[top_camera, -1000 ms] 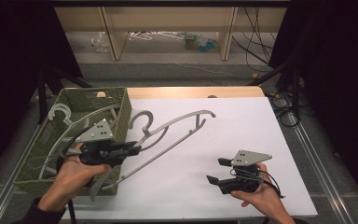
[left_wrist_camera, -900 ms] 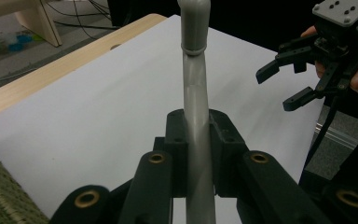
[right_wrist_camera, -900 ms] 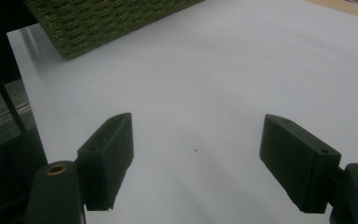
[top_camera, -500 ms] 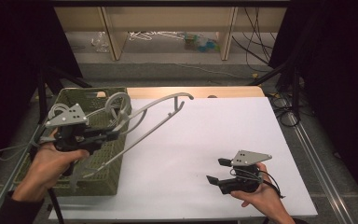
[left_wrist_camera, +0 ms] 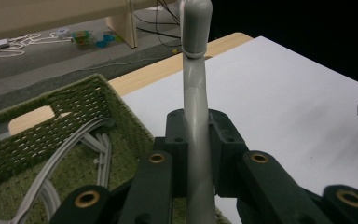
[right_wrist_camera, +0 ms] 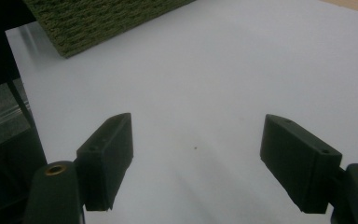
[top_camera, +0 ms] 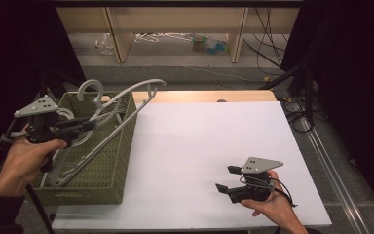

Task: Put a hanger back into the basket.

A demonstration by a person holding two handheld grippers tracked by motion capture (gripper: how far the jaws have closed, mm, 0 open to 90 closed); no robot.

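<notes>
Hanger over the basket.
My left gripper (top_camera: 85,125) clamps the grey hanger (top_camera: 121,100) above the green basket (top_camera: 108,165); right gripper (top_camera: 228,179) gapes empty.

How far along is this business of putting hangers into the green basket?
Some grey hangers already lie inside the green basket. In hand: the left gripper is clamped on another grey hanger, held tilted above the basket and not yet let go. What is left is lowering it in and releasing it. The right gripper rests open on the white tabletop, holding nothing.
</notes>
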